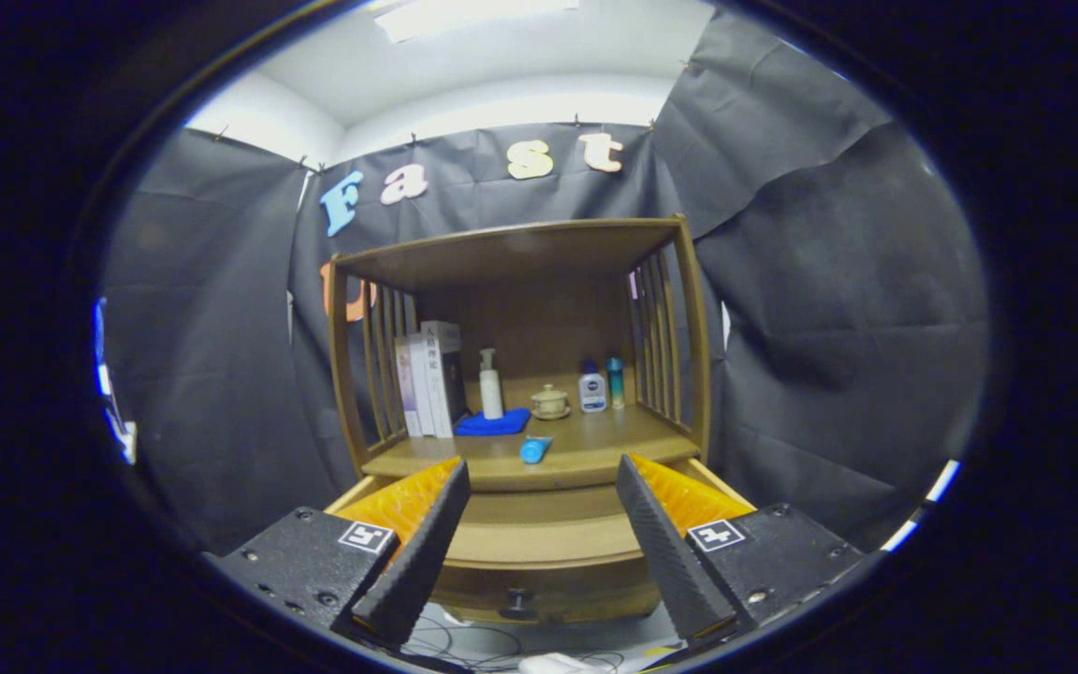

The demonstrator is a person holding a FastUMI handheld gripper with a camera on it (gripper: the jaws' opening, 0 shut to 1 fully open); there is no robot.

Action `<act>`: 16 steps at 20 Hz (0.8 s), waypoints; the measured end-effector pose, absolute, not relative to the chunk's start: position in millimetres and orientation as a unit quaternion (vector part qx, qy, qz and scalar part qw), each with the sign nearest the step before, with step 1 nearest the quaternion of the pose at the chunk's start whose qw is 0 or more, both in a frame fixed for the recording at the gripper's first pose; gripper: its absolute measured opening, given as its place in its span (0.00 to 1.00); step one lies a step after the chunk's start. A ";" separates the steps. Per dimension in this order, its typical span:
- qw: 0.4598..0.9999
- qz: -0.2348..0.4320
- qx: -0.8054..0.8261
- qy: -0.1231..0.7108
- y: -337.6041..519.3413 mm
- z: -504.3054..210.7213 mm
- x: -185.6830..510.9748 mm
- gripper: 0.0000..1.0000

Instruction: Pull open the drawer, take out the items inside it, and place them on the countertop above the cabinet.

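A wooden cabinet [689, 318] with slatted sides stands against the booth wall. Its drawer [539, 538] is pulled out below the countertop [595, 445], and the drawer front carries a dark knob [518, 599]. The stretch of drawer floor between my fingers looks bare; the fingers hide its sides. A blue tube [535, 450] lies on the countertop near its front edge. My gripper [542, 466] is open and holds nothing. It hovers over the open drawer, with its fingertips level with the countertop's front edge and the tube just beyond them.
On the countertop stand books [431, 379] at the left, a white pump bottle [490, 384] on a blue cloth [492, 425], a small lidded cup [549, 402], a white bottle [592, 388] and a teal bottle [615, 381]. Cables [473, 646] lie on the floor below the drawer.
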State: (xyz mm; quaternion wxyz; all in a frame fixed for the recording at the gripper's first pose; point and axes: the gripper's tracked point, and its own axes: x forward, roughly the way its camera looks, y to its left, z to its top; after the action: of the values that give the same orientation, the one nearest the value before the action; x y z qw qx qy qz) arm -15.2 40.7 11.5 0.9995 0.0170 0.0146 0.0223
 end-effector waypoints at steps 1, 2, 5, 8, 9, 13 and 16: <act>1.000 0.016 0.010 0.015 38.6 2.1 -15.0 0.99; 1.000 0.016 0.004 0.017 40.8 -7.2 -14.1 0.99; 0.999 0.021 -0.010 0.037 48.9 -39.6 -13.4 0.99; 0.998 0.025 -0.012 0.055 58.8 -68.5 -10.5 0.99; 0.997 0.027 -0.012 0.068 61.5 -81.2 -8.7 0.99; 0.993 0.037 -0.014 0.108 73.5 -120.3 1.2 0.99; 0.992 0.029 -0.010 0.123 74.7 -137.5 10.7 0.99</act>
State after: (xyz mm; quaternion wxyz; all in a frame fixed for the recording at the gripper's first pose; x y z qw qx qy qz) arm 10.7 74.7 -137.5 0.9919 -0.0103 0.1233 0.0290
